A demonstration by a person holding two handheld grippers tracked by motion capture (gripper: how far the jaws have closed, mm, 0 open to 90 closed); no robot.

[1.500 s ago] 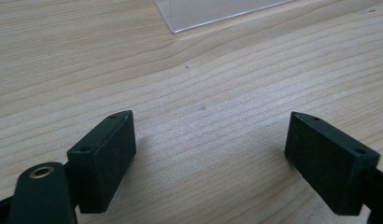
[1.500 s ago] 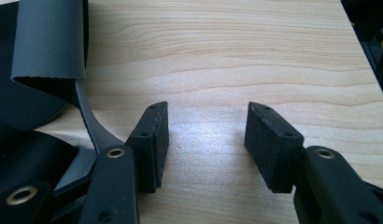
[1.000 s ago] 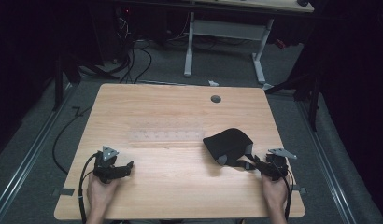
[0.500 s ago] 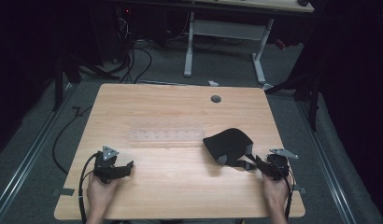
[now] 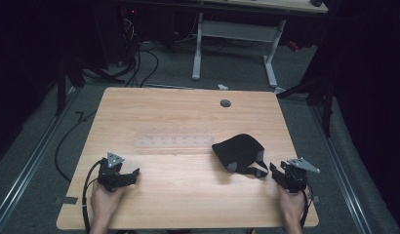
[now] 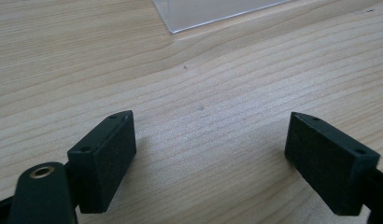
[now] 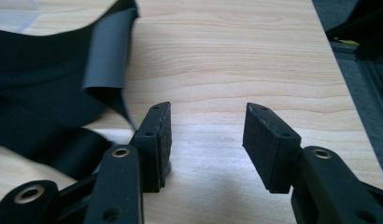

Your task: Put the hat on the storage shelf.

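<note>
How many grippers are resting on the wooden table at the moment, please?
2. The left gripper sits near the table's front-left corner, jaws open over bare wood. The right gripper sits near the front-right edge, jaws open, beside the black cap.

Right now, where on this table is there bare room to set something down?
The far strip between the clear sheet and the cable hole is bare, as is the near middle between the left gripper and right gripper. It is crowded around the black cap.
</note>
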